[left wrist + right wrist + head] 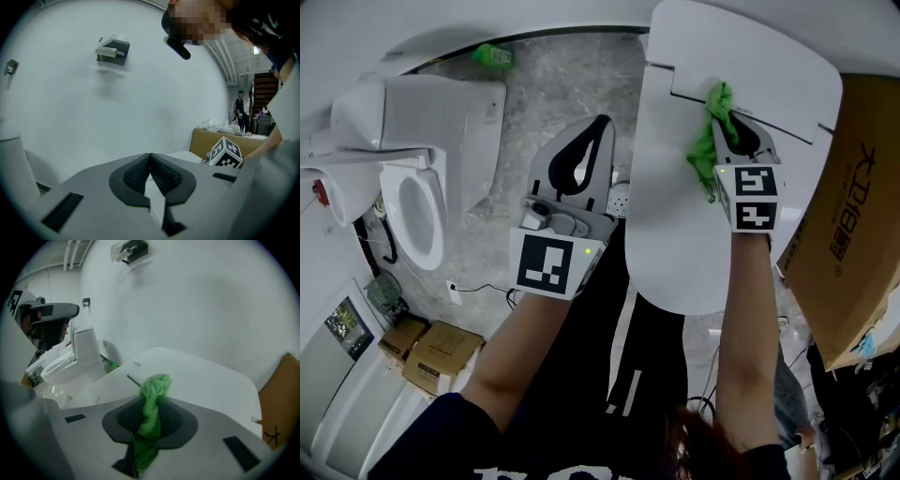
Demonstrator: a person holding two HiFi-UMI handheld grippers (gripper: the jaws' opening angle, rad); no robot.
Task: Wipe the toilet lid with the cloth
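The right hand-held gripper (152,401) is clamping its jaws on the green cloth (155,383) and holding it on the white toilet lid (684,234), close to the lid's hinged far end. The bunched top of the cloth is poking out past the jaw tips, while its lower part is running down between the pads and disappearing behind the gripper body, so how much is hanging below cannot be made out. In the head view this gripper's marker cube (752,195) and the person's right forearm (750,319) are covering a strip of the lid's right side, and whatever is carrying the lid is lying hidden beneath it. The left hand-held gripper (150,158) is hovering apart from the lid, just beside its left edge and over the grey marbled floor (553,84); its jaws are meeting tip to tip with nothing between them. Its own view is facing mostly a blank white wall (154,84), where a small mounted fixture (113,49) is showing too indistinctly to identify. A brown cardboard box (848,216) is standing just right of the lid and is being cut off by the picture's edge. A second toilet (417,187) is sitting well to the left. A small green object (492,54) is lying on the floor near the wall, too small to tell what it is.
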